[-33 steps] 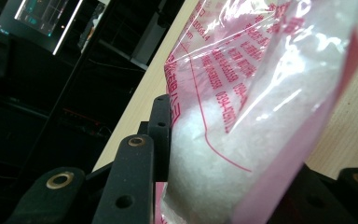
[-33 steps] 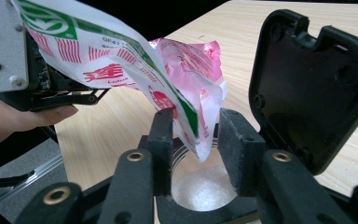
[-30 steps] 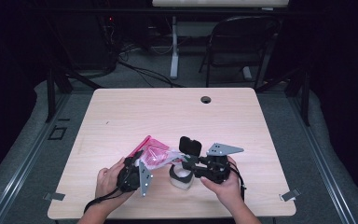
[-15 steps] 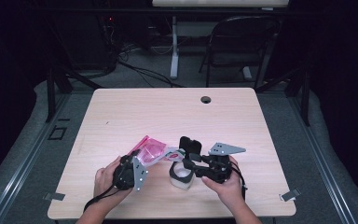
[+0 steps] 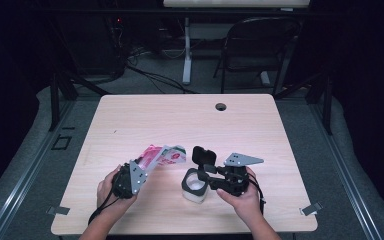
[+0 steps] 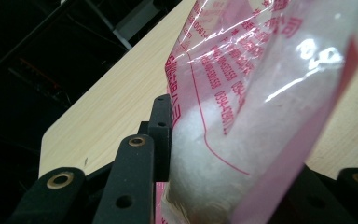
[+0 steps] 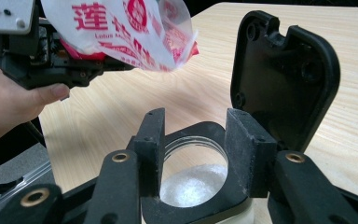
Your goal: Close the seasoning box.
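A pink and white printed plastic bag point(image 5: 161, 156) of white powder point(image 6: 200, 154) is clamped in my left gripper point(image 5: 142, 167) and held tilted above the table. Its free end point(image 7: 168, 42) points toward the jar. My right gripper point(image 5: 200, 177) is shut on a white jar point(image 5: 194, 192) standing on the table. Its pads point(image 7: 150, 147) press the jar's black collar from both sides. These jaws have just been closing slightly, with the jar between them. The jar's black flip lid point(image 7: 284, 74) stands open, and white granules point(image 7: 193, 184) lie inside.
The wooden table point(image 5: 190, 120) has bare room behind and on both sides of the hands. A cable hole point(image 5: 221, 106) sits near its far edge. A dark chair point(image 5: 257, 50) and floor cables stand beyond the table.
My left gripper has shifted a little and turned the bag, so its white printed end now reaches closer to the open lid. The right gripper and the jar have stayed put.
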The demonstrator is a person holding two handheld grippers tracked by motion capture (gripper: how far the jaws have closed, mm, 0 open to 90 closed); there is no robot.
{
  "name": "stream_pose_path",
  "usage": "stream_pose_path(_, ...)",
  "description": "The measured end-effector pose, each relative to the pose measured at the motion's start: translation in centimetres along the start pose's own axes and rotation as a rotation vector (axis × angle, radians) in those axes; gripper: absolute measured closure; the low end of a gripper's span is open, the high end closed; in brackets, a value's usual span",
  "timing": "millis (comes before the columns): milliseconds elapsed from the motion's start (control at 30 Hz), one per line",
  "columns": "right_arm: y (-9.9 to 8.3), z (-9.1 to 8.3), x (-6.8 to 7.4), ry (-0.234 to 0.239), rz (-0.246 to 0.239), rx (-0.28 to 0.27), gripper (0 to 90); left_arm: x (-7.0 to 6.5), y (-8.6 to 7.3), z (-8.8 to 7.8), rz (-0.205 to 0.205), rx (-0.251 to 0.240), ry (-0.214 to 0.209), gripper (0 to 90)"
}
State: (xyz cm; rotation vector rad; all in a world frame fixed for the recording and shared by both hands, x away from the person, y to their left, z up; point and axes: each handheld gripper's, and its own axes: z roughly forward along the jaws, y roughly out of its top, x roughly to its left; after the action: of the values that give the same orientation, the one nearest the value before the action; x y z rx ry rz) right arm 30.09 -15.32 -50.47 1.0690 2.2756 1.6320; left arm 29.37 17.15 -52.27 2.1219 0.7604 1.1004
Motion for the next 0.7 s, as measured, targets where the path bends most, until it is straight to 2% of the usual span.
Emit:
stream_pose_path(200, 0.0, 0.0, -0.1, -0.006, -0.001, -0.003, 58.9, 1.5, -0.7, 0.0, -0.072, 0.015, 0.019, 70.5)
stream_pose_path(433, 0.0, 0.2, -0.1, 0.015, -0.024, -0.001, 60.2, 2.7, -1.6, 0.1, -0.091, 0.051, 0.074, 70.6)
stream_pose_path(533, 0.0, 0.2, -0.2, 0.001, -0.038, -0.009, 58.6, 3.3, -2.0, 0.2, -0.1, 0.066, 0.099, 70.6)
stream_pose_path(667, 0.0, 0.1, -0.4, -0.011, -0.033, -0.012, 58.3, 4.1, -2.5, 0.2, -0.118, 0.082, 0.114, 70.6)
stream_pose_path(700, 0.0, 0.1, -0.3, -0.018, -0.036, -0.01, 58.3, 4.6, -2.8, 0.2, -0.124, 0.09, 0.131, 70.6)
